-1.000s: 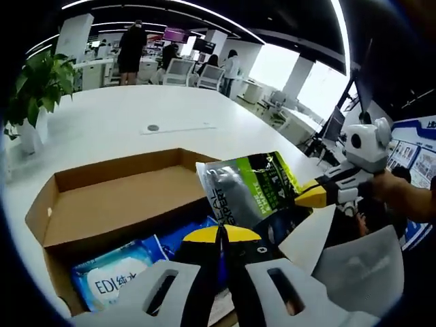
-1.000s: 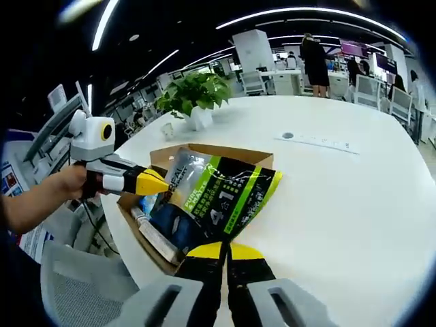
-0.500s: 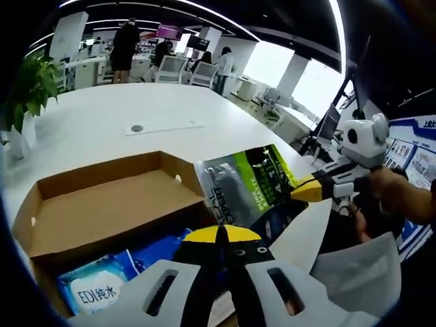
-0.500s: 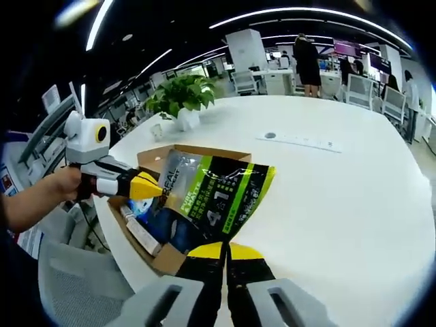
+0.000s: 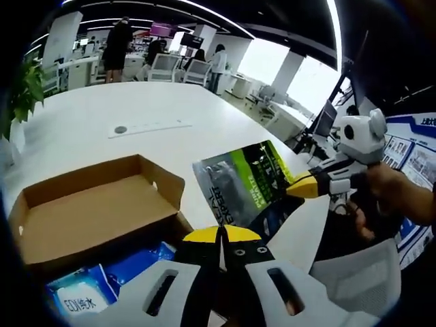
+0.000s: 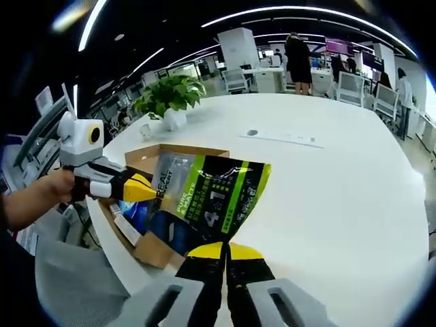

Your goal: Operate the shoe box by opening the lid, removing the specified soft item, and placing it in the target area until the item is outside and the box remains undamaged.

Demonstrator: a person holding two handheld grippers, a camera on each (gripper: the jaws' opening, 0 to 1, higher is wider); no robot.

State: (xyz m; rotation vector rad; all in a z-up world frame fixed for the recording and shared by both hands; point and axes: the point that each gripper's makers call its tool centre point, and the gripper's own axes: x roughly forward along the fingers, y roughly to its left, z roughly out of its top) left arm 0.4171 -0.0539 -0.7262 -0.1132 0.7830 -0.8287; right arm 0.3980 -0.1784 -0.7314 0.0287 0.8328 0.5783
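A large white table in an open-plan office carries an open brown cardboard shoe box, which sits near the table's edge with its lid flap folded back and lying flat. Inside the box, at its near end, lie blue and white soft packets, one printed with the letters "EDI".

The soft item being removed is a glossy pouch in grey, lime green and black, with large white lettering. It hangs in the air above the near right corner of the box, clear of the cardboard, with the white table behind it.

In the right gripper view, the right tongs, yellow-tipped, are pressed together and pinch the pouch's lower edge. The left tongs reach in from the left, held by a person's hand; their yellow tips sit at the pouch's left edge, but it is hard to tell whether they are touching it.

In the left gripper view, the left tongs show their tips pressed together with nothing visibly between them, just in front of the pouch.

A potted green plant stands on the far left of the table. People and office chairs are in the background.
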